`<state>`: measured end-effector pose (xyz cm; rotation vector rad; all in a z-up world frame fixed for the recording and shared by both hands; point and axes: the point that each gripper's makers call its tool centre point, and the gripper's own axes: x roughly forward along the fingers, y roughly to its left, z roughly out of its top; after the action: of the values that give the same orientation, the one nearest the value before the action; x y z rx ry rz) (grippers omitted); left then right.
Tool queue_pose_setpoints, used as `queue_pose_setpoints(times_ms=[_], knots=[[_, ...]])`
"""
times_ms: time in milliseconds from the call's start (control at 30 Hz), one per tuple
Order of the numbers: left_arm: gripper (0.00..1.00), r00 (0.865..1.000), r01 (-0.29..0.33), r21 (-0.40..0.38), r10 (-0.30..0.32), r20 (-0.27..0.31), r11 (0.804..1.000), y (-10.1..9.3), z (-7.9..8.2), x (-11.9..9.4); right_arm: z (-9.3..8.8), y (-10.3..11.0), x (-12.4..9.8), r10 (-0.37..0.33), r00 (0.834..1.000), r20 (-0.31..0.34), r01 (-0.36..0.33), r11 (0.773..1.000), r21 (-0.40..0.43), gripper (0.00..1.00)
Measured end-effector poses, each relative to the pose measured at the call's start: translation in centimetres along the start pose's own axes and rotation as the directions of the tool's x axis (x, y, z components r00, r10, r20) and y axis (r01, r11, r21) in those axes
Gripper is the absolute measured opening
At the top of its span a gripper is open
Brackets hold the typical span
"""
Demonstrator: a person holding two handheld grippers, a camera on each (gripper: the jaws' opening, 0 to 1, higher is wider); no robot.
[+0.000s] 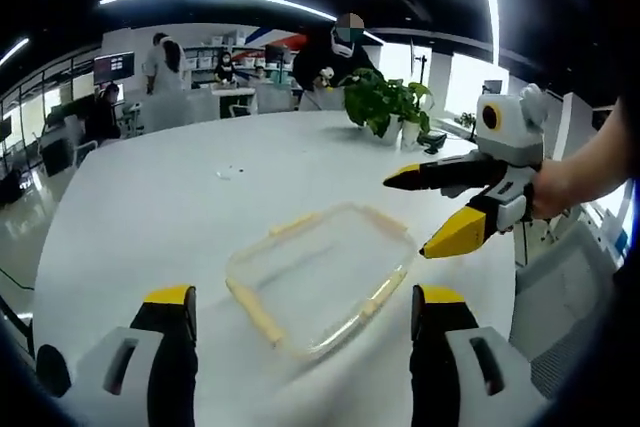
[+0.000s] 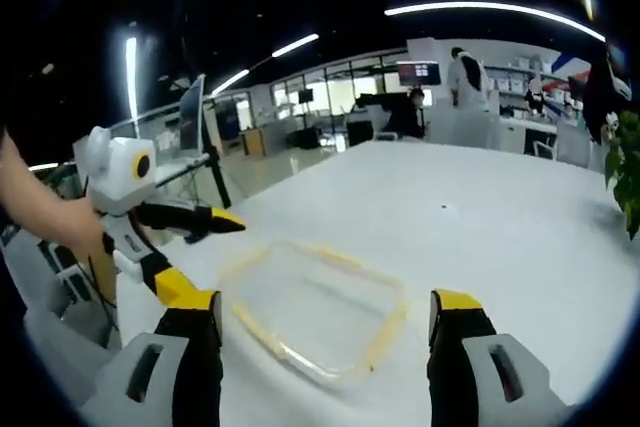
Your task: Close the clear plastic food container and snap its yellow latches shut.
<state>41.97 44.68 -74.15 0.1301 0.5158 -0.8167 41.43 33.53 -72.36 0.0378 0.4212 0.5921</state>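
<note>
Two hand-held grippers, left [image 1: 300, 322] and right [image 2: 327, 327], are held released above the clear container [image 1: 320, 277] near the white worktop's [image 1: 150, 197] near edge; lid seemingly seated, yellow latches [image 1: 255, 312] judged unsnapped.

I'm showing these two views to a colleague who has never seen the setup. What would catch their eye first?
The clear plastic food container with pale yellow latches along its edges, lying on the wide white table between the two grippers. Next, the right gripper, yellow-tipped jaws spread, hovering at the container's far side in the left gripper view; the left gripper appears likewise in the right gripper view. Beyond, a potted plant stands on the table.
</note>
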Motion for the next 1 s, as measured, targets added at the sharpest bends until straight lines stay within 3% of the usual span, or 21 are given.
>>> queue_pose_setpoints(times_ms=[267, 533, 1000], knots=[[0.89, 0.999, -0.028, -0.011, 0.028, 0.042, 1.000, -0.1, 0.1, -1.4, 0.1, 0.3, -1.6, -0.017, 1.000, 0.019, 0.017, 1.000, 0.001, 0.85], [0.89, 0.998, -0.032, -0.032, 0.034, 0.047, 0.999, -0.4, -1.1, -2.8, 0.0, 0.1, -3.4, -0.046, 0.998, 0.040, 0.045, 0.999, 0.022, 0.85], [0.89, 0.991, -0.057, -0.070, 0.065, 0.116, 0.996, -0.9, -0.5, -4.8, -0.3, 0.8, -5.5, -0.066, 0.996, 0.065, 0.064, 0.997, 0.036, 0.86]])
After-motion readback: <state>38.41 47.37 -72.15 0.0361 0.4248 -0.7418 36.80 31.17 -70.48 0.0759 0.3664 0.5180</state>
